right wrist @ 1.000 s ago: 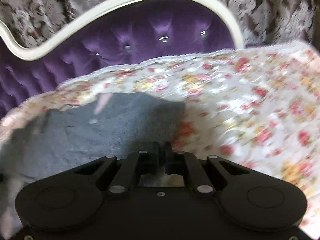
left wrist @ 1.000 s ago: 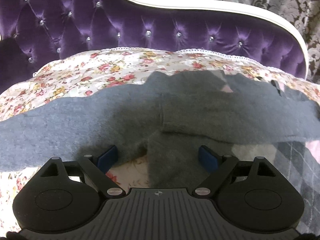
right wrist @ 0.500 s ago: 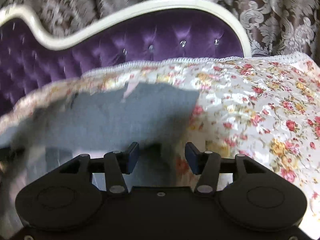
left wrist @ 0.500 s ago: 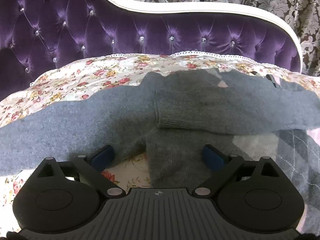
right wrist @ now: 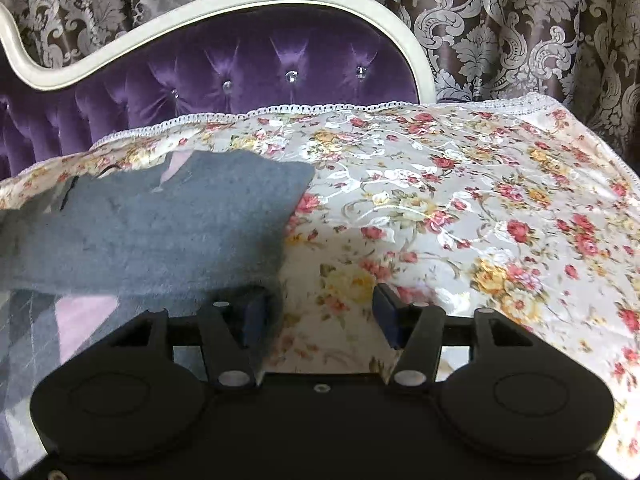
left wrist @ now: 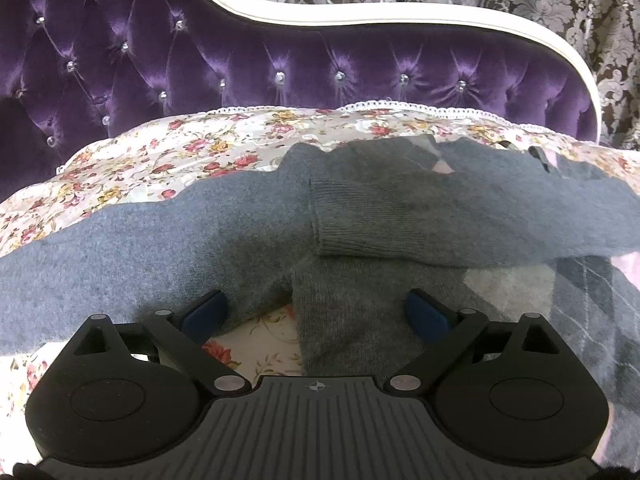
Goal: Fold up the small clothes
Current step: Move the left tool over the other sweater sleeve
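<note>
Two hand-held grippers, left (left wrist: 316, 316) spread wide over the grey sweater (left wrist: 200, 240), pinching nothing. Right (right wrist: 320, 312) half spread, just been opening, at the sweater's edge on the floral bedspread (right wrist: 480, 208), near the purple headboard (right wrist: 260, 68).

Bare floral cover (right wrist: 460, 208) right of grey sweater (right wrist: 160, 232): open passage. Tufted purple headboard (left wrist: 280, 60) walls the far edge. Folded sleeve (left wrist: 400, 216) lies across the sweater's middle, raised.
</note>
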Demonstrator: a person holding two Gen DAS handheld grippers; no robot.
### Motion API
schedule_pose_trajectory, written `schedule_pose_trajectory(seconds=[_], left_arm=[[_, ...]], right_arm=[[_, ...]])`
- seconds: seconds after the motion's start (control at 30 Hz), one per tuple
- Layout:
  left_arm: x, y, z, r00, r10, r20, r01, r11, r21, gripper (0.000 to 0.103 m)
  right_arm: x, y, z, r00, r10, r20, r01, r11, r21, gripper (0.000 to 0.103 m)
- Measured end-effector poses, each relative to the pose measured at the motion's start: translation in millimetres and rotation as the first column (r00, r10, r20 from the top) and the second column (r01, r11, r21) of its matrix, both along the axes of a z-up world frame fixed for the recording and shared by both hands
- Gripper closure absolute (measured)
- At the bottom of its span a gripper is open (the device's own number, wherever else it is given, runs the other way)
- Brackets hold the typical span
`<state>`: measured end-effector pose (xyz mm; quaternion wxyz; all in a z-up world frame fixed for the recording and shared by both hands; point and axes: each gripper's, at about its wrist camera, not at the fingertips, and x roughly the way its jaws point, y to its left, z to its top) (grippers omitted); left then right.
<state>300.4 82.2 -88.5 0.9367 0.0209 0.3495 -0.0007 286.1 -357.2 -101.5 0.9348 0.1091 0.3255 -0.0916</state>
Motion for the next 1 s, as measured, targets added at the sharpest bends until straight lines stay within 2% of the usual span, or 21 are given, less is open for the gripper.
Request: schedule_pose_trajectory(seconds=[0.1, 0.17, 0.23, 0.3, 0.43, 0.57, 0.6, 0.73, 0.87, 1.0], left_arm=[[-10.5, 2.0, 5.3, 1.0, -0.008, -0.026, 0.007, 1.0, -0.001, 0.006], [-22.4, 11.2, 6.3, 0.999, 0.001, -0.053, -0.004, 0.999, -0.045, 0.006], [-35.8, 18.8, 8.1, 0.998, 0.008, -0.061, -0.011, 0.999, -0.046, 0.006], [-49.5, 27.2, 9.4, 0.997, 0.014, -0.07, -0.016, 0.999, -0.04, 0.007], [-78.0, 54.6, 14.0, 0.995, 0.056, -0.082, -0.06, 0.997, -0.055, 0.008], [-100.9, 89.3, 20.7, 0.986, 0.149, -0.078, -0.156, 0.984, -0.085, 0.012], [-105.5, 100.0, 22.2, 0.981, 0.176, -0.078, -0.184, 0.977, -0.106, 0.016], [-122.9, 141.4, 28.0, 0.956, 0.285, -0.077, -0.294, 0.939, -0.179, 0.017], [-132.7, 174.5, 31.6, 0.932, 0.357, -0.066, -0.363, 0.91, -0.199, 0.017], [-136.5, 200.7, 31.5, 0.912, 0.404, -0.064, -0.407, 0.883, -0.234, 0.017]], right_arm=[[-19.4, 5.3, 12.4, 0.999, -0.032, 0.032, 0.031, 0.999, 0.034, 0.038], [-38.7, 12.8, 25.0, 0.997, -0.033, 0.071, 0.029, 0.997, 0.068, 0.036], [-54.2, 23.2, 34.4, 0.995, -0.019, 0.1, 0.009, 0.996, 0.094, 0.018], [-70.9, 39.8, 41.7, 0.991, 0.014, 0.13, -0.029, 0.993, 0.113, 0.008], [-97.7, 80.5, 44.1, 0.985, 0.093, 0.149, -0.114, 0.983, 0.142, 0.008], [-116.8, 124.4, 38.3, 0.971, 0.184, 0.155, -0.205, 0.97, 0.131, 0.007], [-120.6, 133.9, 37.1, 0.967, 0.199, 0.156, -0.219, 0.968, 0.122, 0.007], [-134.4, 170.7, 33.8, 0.954, 0.247, 0.167, -0.265, 0.96, 0.094, 0.004], [-143.4, 202.8, 29.0, 0.937, 0.304, 0.173, -0.313, 0.949, 0.03, 0.001], [-142.0, 226.4, 10.0, 0.939, 0.324, 0.113, -0.322, 0.946, -0.033, 0.001]])
